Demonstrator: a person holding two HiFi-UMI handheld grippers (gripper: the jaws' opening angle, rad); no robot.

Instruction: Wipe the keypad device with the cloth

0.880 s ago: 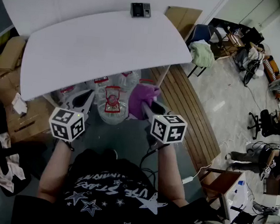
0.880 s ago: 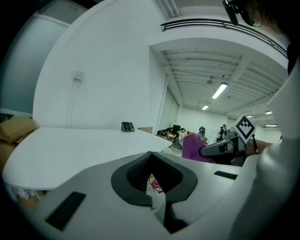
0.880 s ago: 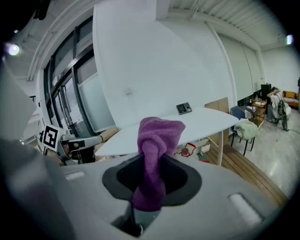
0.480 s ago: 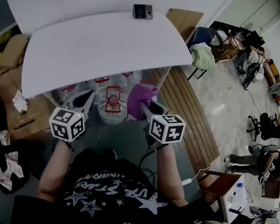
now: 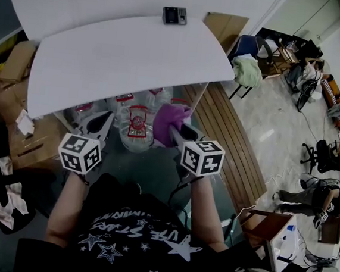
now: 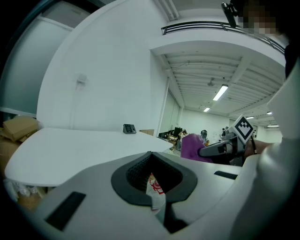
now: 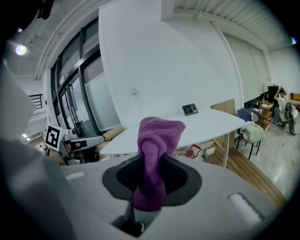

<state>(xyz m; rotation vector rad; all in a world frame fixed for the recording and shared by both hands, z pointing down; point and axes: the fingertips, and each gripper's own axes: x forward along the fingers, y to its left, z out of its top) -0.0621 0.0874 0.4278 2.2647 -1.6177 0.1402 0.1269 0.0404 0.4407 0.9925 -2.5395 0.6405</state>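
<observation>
Barely begun: purple cloth [image 7: 159, 133] clamped in the right gripper [image 7: 151, 178] and held short of the white table [image 5: 105, 60], left gripper [image 6: 151, 178] closed on nothing, keypad device [image 5: 174, 15] at the table's far edge, well apart, not yet wiped.

We count two grippers: one left gripper [image 5: 104, 122] and one right gripper [image 5: 178, 129]. There is one white table [image 5: 124, 56], one keypad device [image 5: 174, 15] at twelve o'clock, one purple cloth [image 5: 170, 119], and one blue chair [image 5: 245, 41] at two o'clock.
</observation>
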